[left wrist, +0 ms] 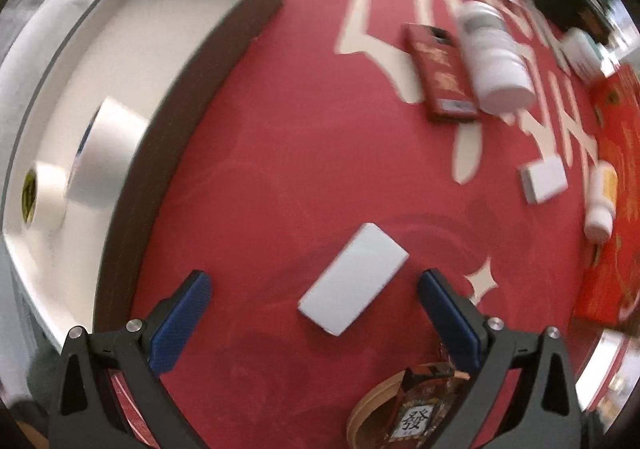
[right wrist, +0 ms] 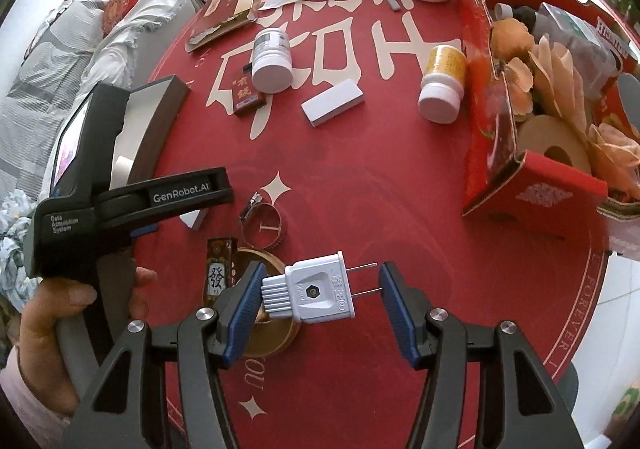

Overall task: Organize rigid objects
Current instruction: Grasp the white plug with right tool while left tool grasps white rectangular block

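1. Left claw (left wrist: 314, 301) wide, pointing down, white slab (left wrist: 354, 279) between its pads, untouched, flat on the bench (left wrist: 280, 169).
2. Slab looks rigid, light, smooth, likely slippery; I'd pinch its long sides.
3. Right claw (right wrist: 320, 291) holds the white plug (right wrist: 316, 289) lengthwise.
4. Grey tray (left wrist: 224, 61) sits beyond, left.

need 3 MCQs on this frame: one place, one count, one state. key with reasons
1. Where is the white block?
A) in the tray
B) on the red cloth, between the left hand-held gripper's fingers
C) on the red box

2. Prongs on the white plug?
A) one
B) two
C) three

3. The left hand-held gripper is:
A) open
B) shut on the block
C) shut, empty

Key: 1B, the block lies on the cloth between the fingers; 2B, two metal prongs show; 3A, both pads stand clear of the block.
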